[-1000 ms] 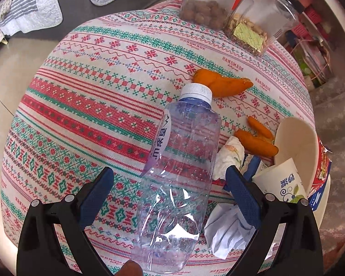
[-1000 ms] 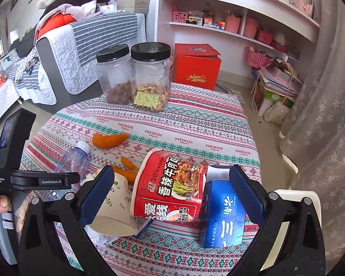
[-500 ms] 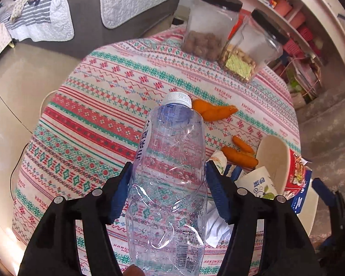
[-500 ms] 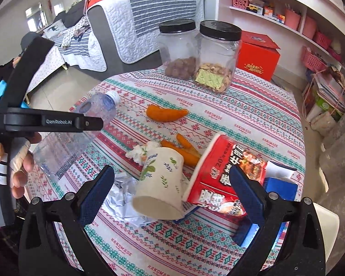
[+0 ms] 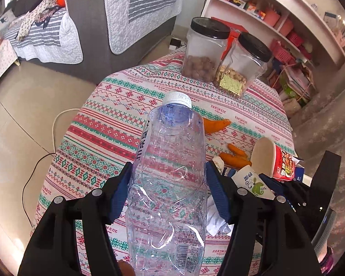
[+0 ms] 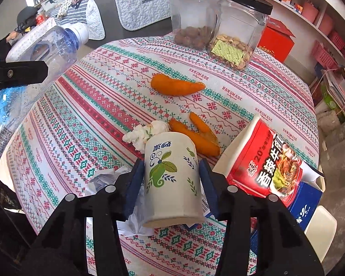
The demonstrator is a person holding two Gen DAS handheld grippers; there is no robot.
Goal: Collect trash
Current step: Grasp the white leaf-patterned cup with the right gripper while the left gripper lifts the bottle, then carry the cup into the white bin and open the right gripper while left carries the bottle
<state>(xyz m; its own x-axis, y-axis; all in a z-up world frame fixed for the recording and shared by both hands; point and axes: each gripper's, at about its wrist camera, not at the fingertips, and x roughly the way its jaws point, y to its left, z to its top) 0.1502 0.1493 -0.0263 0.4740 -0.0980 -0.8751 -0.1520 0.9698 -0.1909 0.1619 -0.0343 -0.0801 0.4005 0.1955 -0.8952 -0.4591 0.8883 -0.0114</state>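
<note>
Left wrist view showed the left gripper (image 5: 168, 191) clamped on a clear plastic bottle (image 5: 170, 174), its blue pads pressed against the crumpled sides, white cap pointing away and the bottle held up above the patterned tablecloth (image 5: 108, 124). Right wrist view showed the right gripper (image 6: 171, 184), whose jaws had just been closing, with a white paper cup (image 6: 172, 177) printed with green leaves between them; both pads lay against the cup's sides, and the cup lay tipped over with its base toward the camera, resting on the cloth over crumpled white paper (image 6: 103, 179). Just beside the cup were a wad of tissue (image 6: 147, 133), carrot pieces (image 6: 193, 135) and a red instant-noodle bowl (image 6: 264, 163) leaning on a blue carton (image 6: 308, 204). Farther back stood two black-lidded jars (image 6: 239, 36), with a larger carrot (image 6: 176, 87) nearer.
</note>
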